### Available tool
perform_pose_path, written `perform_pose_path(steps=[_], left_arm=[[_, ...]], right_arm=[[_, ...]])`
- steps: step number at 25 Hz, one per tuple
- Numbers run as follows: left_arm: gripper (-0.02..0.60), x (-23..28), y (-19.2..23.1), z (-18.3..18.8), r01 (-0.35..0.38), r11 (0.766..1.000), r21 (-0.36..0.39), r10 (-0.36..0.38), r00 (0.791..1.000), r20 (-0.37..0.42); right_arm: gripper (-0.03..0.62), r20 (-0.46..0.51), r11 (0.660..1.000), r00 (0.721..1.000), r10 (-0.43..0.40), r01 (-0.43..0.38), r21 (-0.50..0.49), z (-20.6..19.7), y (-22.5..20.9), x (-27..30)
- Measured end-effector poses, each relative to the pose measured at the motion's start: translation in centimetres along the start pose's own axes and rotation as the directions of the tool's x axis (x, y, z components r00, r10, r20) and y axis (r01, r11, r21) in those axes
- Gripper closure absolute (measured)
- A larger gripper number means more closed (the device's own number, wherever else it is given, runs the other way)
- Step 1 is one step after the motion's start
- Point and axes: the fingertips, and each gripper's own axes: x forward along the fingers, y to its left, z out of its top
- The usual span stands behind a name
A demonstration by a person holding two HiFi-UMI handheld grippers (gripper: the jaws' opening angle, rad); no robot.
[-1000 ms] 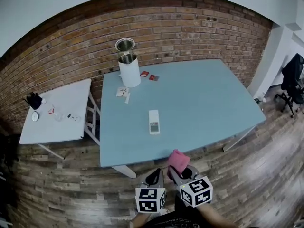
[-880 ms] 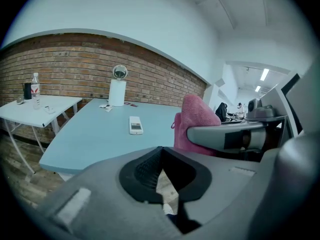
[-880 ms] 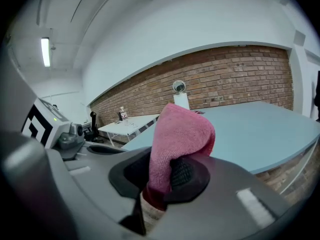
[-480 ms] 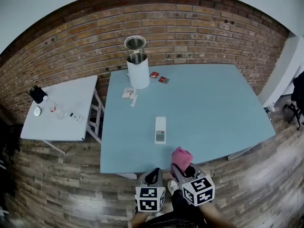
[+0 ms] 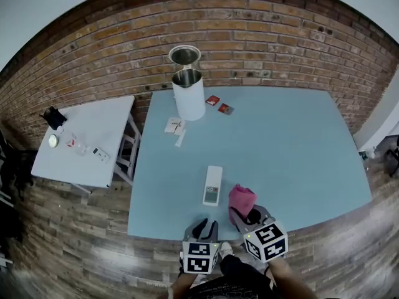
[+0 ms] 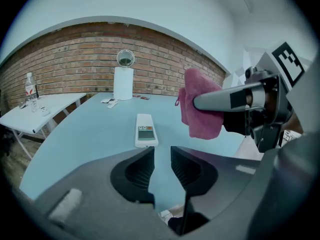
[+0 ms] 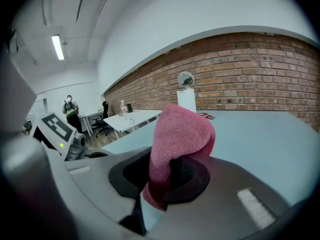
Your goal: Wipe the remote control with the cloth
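Now: white remote control (image 5: 212,185) flat near front edge of blue table (image 5: 293,148). Pink cloth (image 5: 240,199) clamped in right gripper (image 5: 244,217), raised just right of remote, apart from it. Left gripper (image 5: 201,228) at front edge, jaws narrowly parted, just been opening, nothing between. Likely trouble: unsteadied remote skidding under wipe; cloth dragging free of pinch.

Big blue table (image 5: 293,148) on a wood floor (image 5: 75,242). Flat on top: white remote control (image 5: 212,185) at 7 o'clock, tall white bin (image 5: 189,95) at 11 o'clock, two red packs (image 5: 212,100) near it, paper bits (image 5: 175,126) at 10 o'clock. Little white table (image 5: 93,126) off at 9 o'clock, with small things (image 5: 100,154) on top.
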Motion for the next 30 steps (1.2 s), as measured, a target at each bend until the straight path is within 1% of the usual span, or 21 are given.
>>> perform_pose_path(steps=[2, 3, 4, 5, 6, 7, 8, 10, 12, 15, 16, 19, 22, 25, 27, 30], left_arm=[[0.45, 1.2, 0.1, 0.3, -0.005, 1.0, -0.01, 0.005, 1.0, -0.008], [0.448, 1.7, 0.2, 0.4, -0.009, 1.0, -0.013, 0.008, 1.0, -0.012], [0.429, 2.2, 0.3, 0.6, -0.015, 1.0, -0.015, 0.014, 1.0, -0.016], [0.425, 2.7, 0.5, 0.7, -0.025, 1.0, -0.015, 0.025, 0.999, -0.021], [0.42, 3.1, 0.7, 0.8, -0.041, 0.999, -0.012, 0.041, 0.999, -0.025], [0.394, 3.5, 0.9, 0.9, -0.061, 0.998, -0.008, 0.061, 0.998, -0.029], [0.391, 3.9, 1.3, 1.0, -0.082, 0.997, -0.002, 0.082, 0.996, -0.033], [0.345, 4.6, 1.9, 1.2, -0.12, 0.993, 0.004, 0.12, 0.992, -0.046], [0.285, 5.6, 2.5, 1.0, -0.149, 0.989, 0.008, 0.149, 0.987, -0.065], [0.274, 6.6, 3.3, 0.7, -0.186, 0.983, 0.013, 0.186, 0.979, -0.088], [0.241, 6.9, 3.5, 0.7, -0.197, 0.98, 0.013, 0.198, 0.975, -0.097], [0.239, 7.9, 4.1, 0.6, -0.224, 0.974, 0.024, 0.225, 0.967, -0.12], [0.241, 8.8, 4.3, 0.2, -0.219, 0.975, 0.028, 0.221, 0.964, -0.148], [0.242, 9.4, 4.0, -0.1, -0.204, 0.978, 0.039, 0.208, 0.964, -0.167], [0.244, 9.5, 4.0, -0.2, -0.199, 0.979, 0.046, 0.204, 0.965, -0.167], [0.244, 9.6, 4.1, -0.3, -0.174, 0.984, 0.028, 0.176, 0.971, -0.16]], right_arm=[[0.528, -0.012, 0.999, 0.999, 0.042, -0.042, -0.02, 0.6, -0.7, 0.9], [0.528, -0.02, 0.998, 0.998, 0.062, -0.063, -0.03, 0.8, -1.0, 1.3], [0.528, -0.029, 0.996, 0.996, 0.08, -0.082, -0.041, 1.0, -1.3, 1.8], [0.528, -0.036, 0.994, 0.995, 0.098, -0.1, -0.05, 1.1, -1.5, 2.2], [0.528, -0.043, 0.991, 0.992, 0.115, -0.118, -0.058, 1.3, -1.8, 2.5], [0.528, -0.049, 0.988, 0.99, 0.133, -0.136, -0.066, 1.4, -1.9, 2.9], [0.528, -0.055, 0.985, 0.987, 0.152, -0.156, -0.075, 1.5, -2.1, 3.2], [0.528, -0.069, 0.976, 0.979, 0.19, -0.197, -0.096, 1.9, -2.2, 4.0], [0.528, -0.084, 0.964, 0.969, 0.231, -0.24, -0.117, 2.3, -2.3, 4.9], [0.528, -0.108, 0.937, 0.946, 0.307, -0.32, -0.138, 2.9, -1.7, 6.3], [0.528, -0.118, 0.926, 0.935, 0.336, -0.35, -0.139, 2.9, -1.4, 6.7], [0.527, -0.147, 0.892, 0.896, 0.419, -0.436, -0.118, 3.0, -0.9, 8.1], [0.528, -0.154, 0.867, 0.865, 0.478, -0.493, -0.076, 3.0, -0.3, 9.4], [0.527, -0.138, 0.854, 0.849, 0.51, -0.519, -0.039, 2.8, 0.1, 10.5], [0.528, -0.118, 0.847, 0.841, 0.528, -0.532, -0.002, 2.6, 0.4, 11.2], [0.528, -0.097, 0.827, 0.822, 0.562, -0.559, 0.06, 2.0, 1.0, 12.1]])
